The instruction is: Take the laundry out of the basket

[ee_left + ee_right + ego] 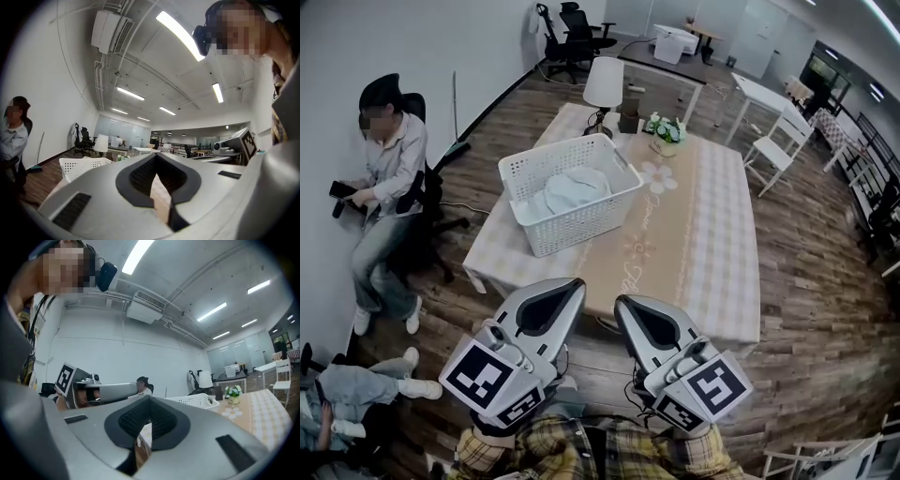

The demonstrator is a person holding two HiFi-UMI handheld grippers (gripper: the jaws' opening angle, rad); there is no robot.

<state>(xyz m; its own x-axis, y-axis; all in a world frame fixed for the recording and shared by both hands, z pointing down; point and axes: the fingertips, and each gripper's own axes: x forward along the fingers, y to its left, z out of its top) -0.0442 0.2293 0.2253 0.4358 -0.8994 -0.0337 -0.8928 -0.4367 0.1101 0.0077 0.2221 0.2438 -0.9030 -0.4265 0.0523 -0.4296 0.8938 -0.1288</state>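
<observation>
Nearest, the left gripper (573, 287) and the right gripper (624, 304) are held side by side, level, just short of the table's near edge. Each has its 2 jaws pressed together with nothing between them, as each gripper's own view shows. Ahead stands a low table (712, 272) under a checked cloth. On its left half, well apart from both grippers, sits a white plastic basket (572, 220) set at an angle. The laundry (577, 187), a pale blue-white bundle, lies inside it below the rim. Beyond the basket, at the table's far end, stand a white lamp (603, 82) and a small pot of flowers (666, 133). A seated person (389, 159) is by the left wall, and a white chair (783, 131) stands far right.
</observation>
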